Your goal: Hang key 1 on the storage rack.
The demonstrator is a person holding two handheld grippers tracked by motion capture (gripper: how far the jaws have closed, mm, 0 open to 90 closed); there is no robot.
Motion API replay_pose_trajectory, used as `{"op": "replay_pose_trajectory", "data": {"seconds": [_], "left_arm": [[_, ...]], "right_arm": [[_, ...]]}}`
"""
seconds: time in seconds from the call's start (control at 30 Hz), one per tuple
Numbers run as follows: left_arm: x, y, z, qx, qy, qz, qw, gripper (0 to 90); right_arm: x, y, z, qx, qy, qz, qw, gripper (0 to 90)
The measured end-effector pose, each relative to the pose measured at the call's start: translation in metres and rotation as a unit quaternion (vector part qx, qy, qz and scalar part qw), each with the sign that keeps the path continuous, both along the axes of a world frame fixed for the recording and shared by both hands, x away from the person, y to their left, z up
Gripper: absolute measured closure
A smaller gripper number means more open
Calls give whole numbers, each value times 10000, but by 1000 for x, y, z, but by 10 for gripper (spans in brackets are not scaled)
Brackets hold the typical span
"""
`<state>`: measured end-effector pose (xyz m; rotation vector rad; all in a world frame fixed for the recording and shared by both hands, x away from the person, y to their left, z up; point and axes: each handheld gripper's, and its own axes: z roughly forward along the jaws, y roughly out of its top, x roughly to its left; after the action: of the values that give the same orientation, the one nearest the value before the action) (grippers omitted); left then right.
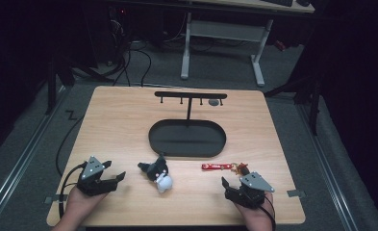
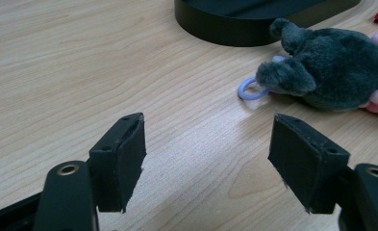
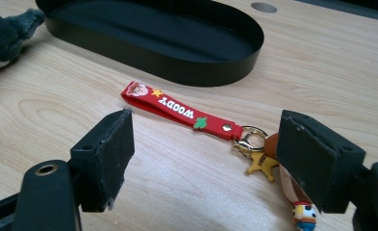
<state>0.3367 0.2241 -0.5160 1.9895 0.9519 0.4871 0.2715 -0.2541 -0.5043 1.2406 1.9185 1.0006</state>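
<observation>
A red "Woody" keychain strap lies flat on the wooden table, with a gold clasp, a star charm and a small figure at its right end. My right gripper stands open just in front of it, and its right jaw hides part of the figure. A dark grey and white plush toy with a lilac ring lies left of the strap. My left gripper is open with only bare table between its jaws, and the plush lies ahead to its right.
A black oval tray sits mid-table, with a black hook stand rising from its far side. A small grey disc lies near the stand. The table's front edge runs close under both hands.
</observation>
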Motion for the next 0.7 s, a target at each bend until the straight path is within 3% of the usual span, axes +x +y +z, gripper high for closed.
{"op": "replay_pose_trajectory", "data": {"seconds": [0.3, 0.7], "left_arm": [[-1, -2, 0, 87, -69, -68, 9999, 280], [-3, -4, 0, 185, -89, -122, 9997, 277]], "right_arm": [[0, 10, 1, -350, 147, 197, 9991, 227], [0, 16, 1, -362, 467, 509, 9970, 311]]}}
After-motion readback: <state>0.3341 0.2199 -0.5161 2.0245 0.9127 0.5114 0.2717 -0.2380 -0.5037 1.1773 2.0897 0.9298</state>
